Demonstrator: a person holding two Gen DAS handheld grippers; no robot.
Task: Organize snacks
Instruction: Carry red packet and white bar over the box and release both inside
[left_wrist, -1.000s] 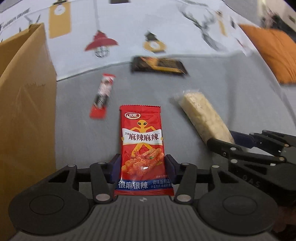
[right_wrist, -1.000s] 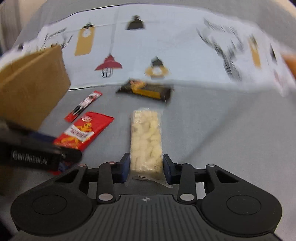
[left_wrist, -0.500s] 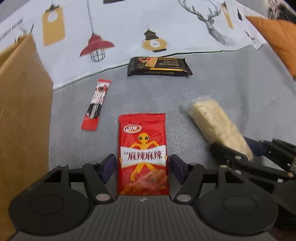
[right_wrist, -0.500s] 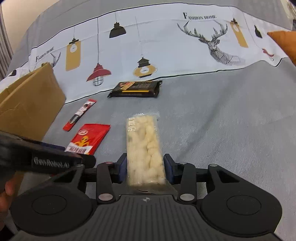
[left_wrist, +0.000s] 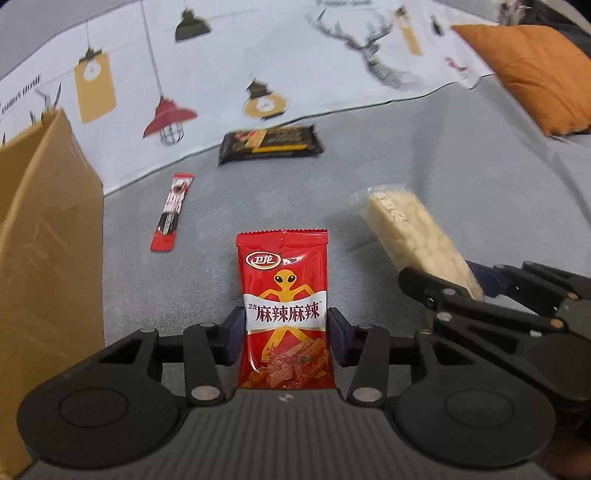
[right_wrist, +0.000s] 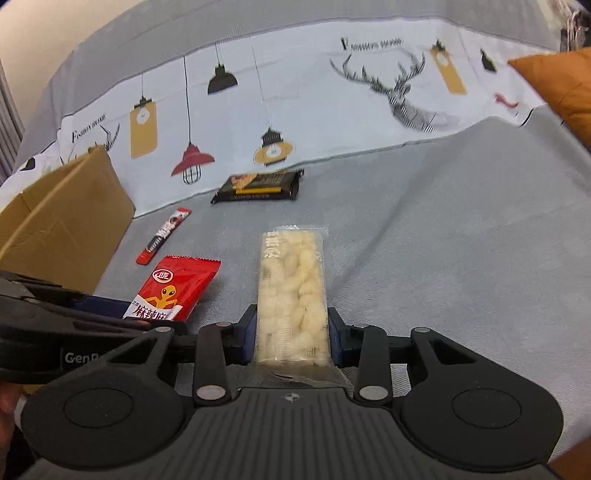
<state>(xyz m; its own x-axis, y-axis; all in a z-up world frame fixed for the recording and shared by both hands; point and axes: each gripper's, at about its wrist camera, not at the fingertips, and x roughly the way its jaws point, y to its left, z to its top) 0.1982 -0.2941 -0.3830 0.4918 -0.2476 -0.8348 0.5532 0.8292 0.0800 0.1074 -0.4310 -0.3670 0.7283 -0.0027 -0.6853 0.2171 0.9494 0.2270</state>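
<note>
My left gripper (left_wrist: 286, 332) is shut on a red spicy-snack packet (left_wrist: 284, 295) and holds it above the grey bedspread; the packet also shows in the right wrist view (right_wrist: 177, 288). My right gripper (right_wrist: 291, 332) is shut on a pale puffed-rice bar (right_wrist: 291, 291), also seen in the left wrist view (left_wrist: 413, 240). A black snack bar (left_wrist: 269, 144) and a thin red stick packet (left_wrist: 171, 212) lie on the bedspread further ahead. A brown cardboard box (left_wrist: 44, 240) stands at the left.
An orange cushion (left_wrist: 532, 74) lies at the far right. A white printed sheet (right_wrist: 295, 99) with lamps and a deer covers the back of the bed. The grey bedspread (right_wrist: 443, 240) stretches to the right.
Both grippers have risen from the bedspread with their snacks. The left gripper's jaws, apart around the red packet half a second ago, now press its sides.
</note>
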